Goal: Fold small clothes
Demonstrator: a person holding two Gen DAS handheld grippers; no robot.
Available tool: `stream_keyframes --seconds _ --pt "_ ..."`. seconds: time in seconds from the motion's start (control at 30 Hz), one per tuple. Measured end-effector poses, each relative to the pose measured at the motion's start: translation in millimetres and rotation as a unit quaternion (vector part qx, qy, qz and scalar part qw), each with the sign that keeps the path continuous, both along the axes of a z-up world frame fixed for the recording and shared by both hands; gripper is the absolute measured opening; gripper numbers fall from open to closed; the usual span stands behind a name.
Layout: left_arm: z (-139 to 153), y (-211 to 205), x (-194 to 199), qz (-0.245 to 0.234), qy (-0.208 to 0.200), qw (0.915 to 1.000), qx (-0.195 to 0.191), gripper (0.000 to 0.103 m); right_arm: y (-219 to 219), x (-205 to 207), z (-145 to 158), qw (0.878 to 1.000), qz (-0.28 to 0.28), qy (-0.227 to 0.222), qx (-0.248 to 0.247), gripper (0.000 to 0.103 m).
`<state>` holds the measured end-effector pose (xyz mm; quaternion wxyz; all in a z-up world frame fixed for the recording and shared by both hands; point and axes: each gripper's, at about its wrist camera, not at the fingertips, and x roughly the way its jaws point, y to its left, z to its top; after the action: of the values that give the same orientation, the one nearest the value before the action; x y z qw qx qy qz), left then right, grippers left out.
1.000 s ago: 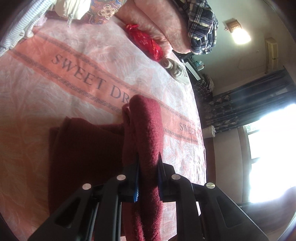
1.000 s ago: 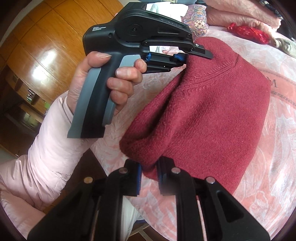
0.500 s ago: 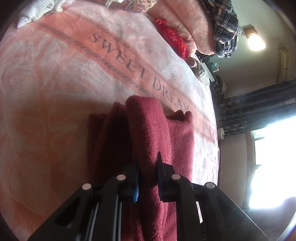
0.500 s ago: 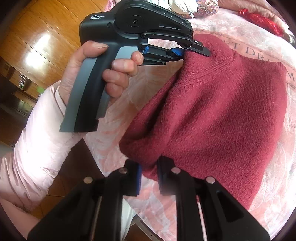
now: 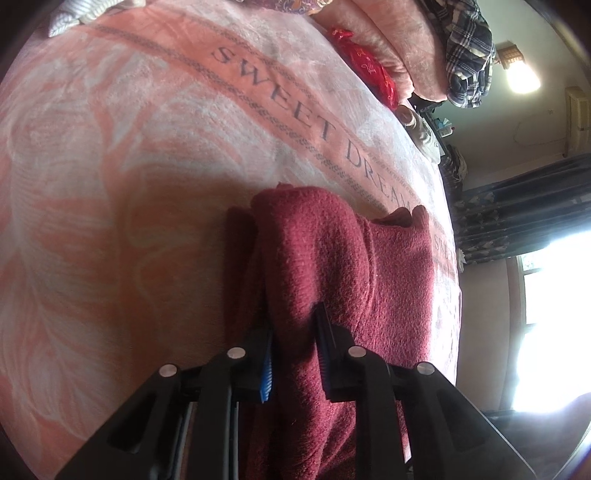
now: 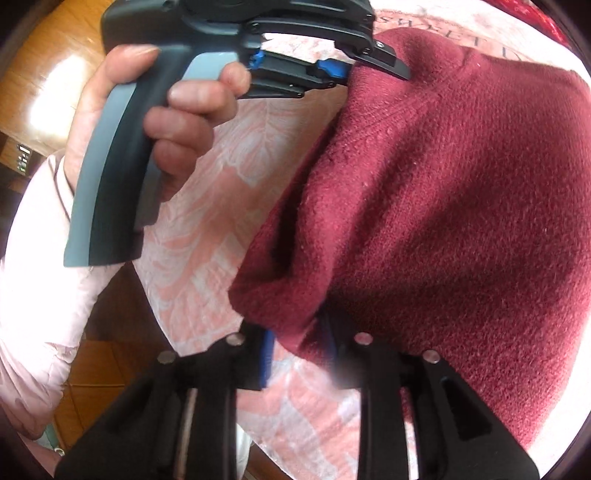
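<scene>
A dark red knitted garment (image 5: pixel 332 266) lies partly on the pink bed cover (image 5: pixel 147 147). My left gripper (image 5: pixel 293 332) is shut on one bunched edge of it. My right gripper (image 6: pixel 299 336) is shut on another corner of the same garment (image 6: pixel 461 206), held up over the near edge of the bed. The left gripper also shows in the right wrist view (image 6: pixel 369 66), pinching the garment's far edge, held by a hand in a pink sleeve.
The bed cover bears the words SWEET DREAM. At its far side lie a red pouch (image 5: pixel 365 74), a pink quilt (image 5: pixel 399 33), a plaid shirt (image 5: pixel 469 48) and striped cloth (image 5: pixel 70 18). A wooden floor (image 6: pixel 48 66) lies beyond the bed edge. A window (image 5: pixel 554 314) glares at right.
Both grippers have carried the held edge forward across the bed. The garment now lies doubled over itself, and more of the cover lettering shows beyond it.
</scene>
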<state>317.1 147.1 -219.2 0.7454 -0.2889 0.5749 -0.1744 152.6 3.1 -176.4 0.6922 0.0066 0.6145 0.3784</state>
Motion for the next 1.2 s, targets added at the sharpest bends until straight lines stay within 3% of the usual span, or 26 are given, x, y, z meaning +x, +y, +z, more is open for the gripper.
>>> stream_keyframes --seconds 0.07,0.17,0.3,0.4,0.5,0.67,0.77,0.8,0.83,0.87,0.97,1.07,1.1,1.2 --pt "3 0 -5 -0.007 0.002 1.0000 -0.004 0.025 -10 -1 9 1.000 -0.004 0.007 0.022 0.052" --pt "13 -2 -20 -0.024 -0.002 0.9997 -0.007 0.028 -44 -8 37 0.997 -0.030 0.000 0.070 0.074" --pt "21 -4 -63 -0.042 -0.005 0.9991 0.002 0.035 -115 -12 56 0.989 -0.118 0.002 0.086 0.075" --pt "27 0 -98 -0.021 -0.003 0.9998 0.001 0.035 -160 -13 41 0.980 -0.178 0.039 0.075 0.076" --pt "43 -9 -124 -0.026 -0.029 0.9991 0.017 0.035 -183 -7 12 0.971 -0.218 0.082 0.060 0.077" --pt "39 -35 -132 -0.051 -0.026 0.9918 0.114 0.035 -195 6 -21 0.961 -0.229 0.130 0.087 0.076" --pt "24 -45 -135 -0.078 0.005 0.9914 0.105 0.034 -196 16 -37 0.954 -0.222 0.168 0.114 0.065" --pt "19 -48 -137 -0.088 0.015 0.9901 0.109 0.029 -194 17 -41 0.952 -0.223 0.176 0.116 0.060" --pt "14 -50 -138 -0.094 0.023 0.9883 0.118 0.025 -196 18 -40 0.951 -0.223 0.180 0.113 0.052" --pt "10 -51 -140 -0.099 0.030 0.9873 0.121 0.019 -197 19 -41 0.951 -0.221 0.183 0.115 0.036" --pt "6 -43 -140 -0.090 0.037 0.9894 0.108 0.014 -205 10 -22 0.951 -0.217 0.178 0.128 0.020" --pt "8 -41 -142 -0.088 0.039 0.9898 0.105 0.013 -211 -1 -9 0.959 -0.207 0.160 0.109 0.011" --pt "7 -42 -143 -0.090 0.037 0.9893 0.109 0.013 -212 -4 -12 0.961 -0.203 0.161 0.097 0.002" --pt "-1 -40 -143 -0.092 0.038 0.9874 0.123 0.013 -215 -8 -36 0.959 -0.211 0.177 0.068 0.001"
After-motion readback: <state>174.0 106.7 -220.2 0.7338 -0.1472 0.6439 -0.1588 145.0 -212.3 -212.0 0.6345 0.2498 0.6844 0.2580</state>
